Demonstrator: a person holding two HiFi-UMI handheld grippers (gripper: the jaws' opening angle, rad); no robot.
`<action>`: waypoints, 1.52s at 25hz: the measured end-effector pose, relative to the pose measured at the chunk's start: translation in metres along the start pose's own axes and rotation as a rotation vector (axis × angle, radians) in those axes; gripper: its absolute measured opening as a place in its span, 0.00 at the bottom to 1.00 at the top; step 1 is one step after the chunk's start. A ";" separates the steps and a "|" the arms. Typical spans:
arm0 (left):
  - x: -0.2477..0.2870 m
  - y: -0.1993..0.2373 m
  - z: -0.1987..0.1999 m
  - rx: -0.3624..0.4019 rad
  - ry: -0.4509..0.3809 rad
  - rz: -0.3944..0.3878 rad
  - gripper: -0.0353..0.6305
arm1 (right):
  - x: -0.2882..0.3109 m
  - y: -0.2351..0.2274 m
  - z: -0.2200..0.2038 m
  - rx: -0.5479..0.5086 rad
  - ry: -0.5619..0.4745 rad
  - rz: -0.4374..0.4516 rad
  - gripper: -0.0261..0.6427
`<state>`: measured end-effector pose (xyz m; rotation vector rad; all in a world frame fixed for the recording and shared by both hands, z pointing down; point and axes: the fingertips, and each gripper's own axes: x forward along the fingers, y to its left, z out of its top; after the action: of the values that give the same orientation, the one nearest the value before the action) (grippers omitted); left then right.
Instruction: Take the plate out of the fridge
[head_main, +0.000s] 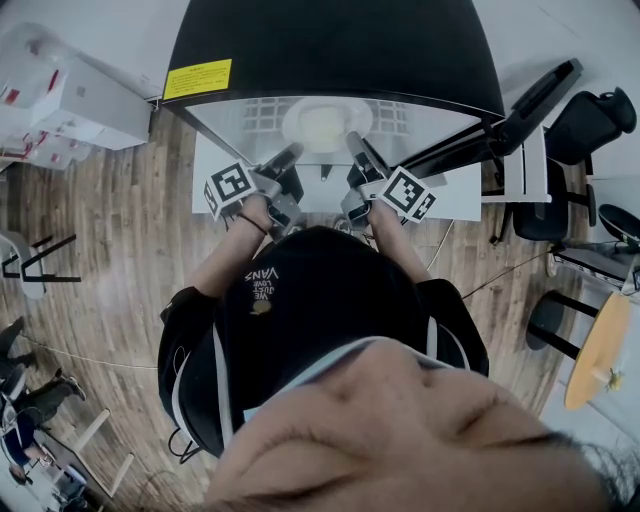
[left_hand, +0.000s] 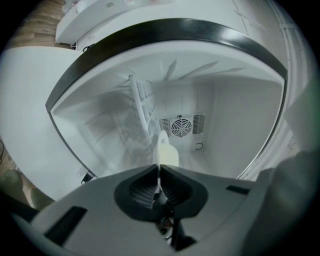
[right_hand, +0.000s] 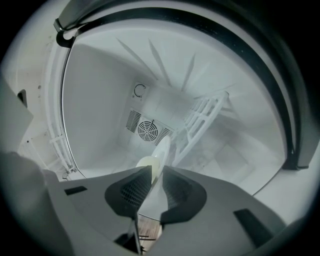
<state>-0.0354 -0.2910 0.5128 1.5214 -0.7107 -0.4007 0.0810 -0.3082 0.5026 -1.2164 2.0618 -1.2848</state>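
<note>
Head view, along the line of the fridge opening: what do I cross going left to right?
white boxes → left gripper → plate → right gripper → black office chair

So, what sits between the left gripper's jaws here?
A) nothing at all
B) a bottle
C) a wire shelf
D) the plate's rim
D: in the left gripper view, the left gripper has its jaws closed on the thin rim of the plate, inside the open fridge.
</note>
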 end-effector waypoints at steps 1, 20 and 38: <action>-0.001 0.000 0.001 0.003 0.003 -0.002 0.09 | 0.000 0.001 -0.001 -0.001 -0.005 -0.002 0.15; -0.022 0.002 0.000 0.057 0.153 -0.045 0.09 | -0.022 0.017 -0.026 0.008 -0.151 -0.075 0.14; -0.038 0.006 -0.021 0.071 0.184 -0.057 0.09 | -0.048 0.022 -0.042 0.001 -0.183 -0.085 0.14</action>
<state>-0.0508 -0.2502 0.5138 1.6250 -0.5434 -0.2757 0.0663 -0.2423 0.4995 -1.3802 1.8978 -1.1638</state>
